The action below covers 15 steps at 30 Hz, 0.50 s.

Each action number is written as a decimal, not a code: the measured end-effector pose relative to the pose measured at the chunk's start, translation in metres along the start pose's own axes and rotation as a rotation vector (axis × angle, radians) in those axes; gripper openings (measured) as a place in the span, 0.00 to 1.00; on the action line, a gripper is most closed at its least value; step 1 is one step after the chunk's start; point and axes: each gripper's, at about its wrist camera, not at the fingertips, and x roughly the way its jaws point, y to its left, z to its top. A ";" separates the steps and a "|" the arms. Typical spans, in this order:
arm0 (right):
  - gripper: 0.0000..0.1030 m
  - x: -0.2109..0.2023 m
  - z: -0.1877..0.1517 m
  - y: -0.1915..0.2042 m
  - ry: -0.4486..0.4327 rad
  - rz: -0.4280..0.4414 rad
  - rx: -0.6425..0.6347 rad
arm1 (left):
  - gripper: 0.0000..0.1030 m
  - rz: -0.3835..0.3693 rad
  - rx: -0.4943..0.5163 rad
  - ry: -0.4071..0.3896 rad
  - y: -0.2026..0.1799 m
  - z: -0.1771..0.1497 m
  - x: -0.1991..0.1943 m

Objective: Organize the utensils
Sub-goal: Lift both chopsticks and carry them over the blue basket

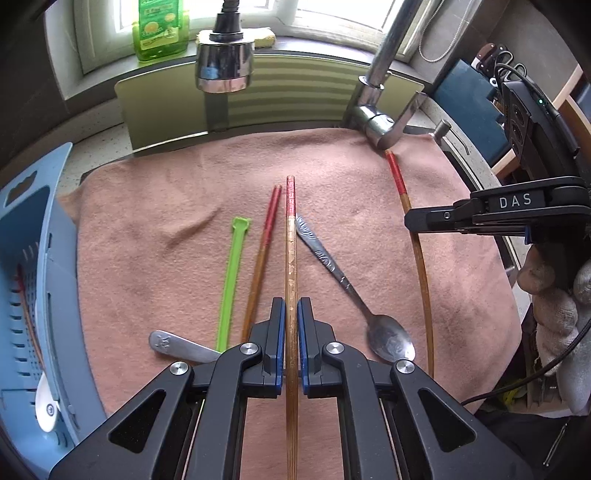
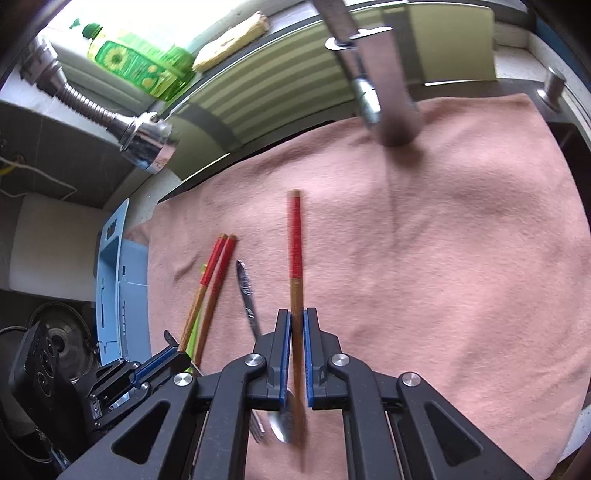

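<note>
In the left wrist view my left gripper [image 1: 291, 302] is shut on a wooden chopstick with a red end [image 1: 290, 221], held just above the pink towel [image 1: 147, 206]. A second red-ended chopstick [image 1: 264, 251], a green plastic handle [image 1: 232, 273], a patterned metal spoon [image 1: 332, 269] and a metal fork handle [image 1: 173, 345] lie on the towel. At the right, my right gripper [image 1: 410, 221] grips another chopstick [image 1: 421, 266]. The right wrist view shows that gripper [image 2: 297, 314] shut on its chopstick [image 2: 295, 240], with the left gripper [image 2: 171, 343] low on the left.
A blue slotted basket [image 1: 22, 258] at the towel's left edge holds chopsticks and a white spoon. A faucet [image 1: 373, 122] with a hanging spray head [image 1: 223, 62] stands behind the towel. A green soap bottle [image 1: 159, 29] is on the sill.
</note>
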 end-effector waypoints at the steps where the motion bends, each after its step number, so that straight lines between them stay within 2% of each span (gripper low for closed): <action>1: 0.06 -0.002 0.000 -0.003 0.004 0.006 0.007 | 0.05 -0.001 0.002 -0.003 -0.002 0.001 0.000; 7: 0.06 -0.012 -0.006 -0.002 -0.002 0.037 0.006 | 0.05 -0.004 0.002 -0.015 -0.007 0.001 -0.004; 15: 0.06 -0.022 -0.008 0.028 -0.016 0.075 -0.046 | 0.05 0.009 -0.024 -0.056 0.000 -0.004 -0.024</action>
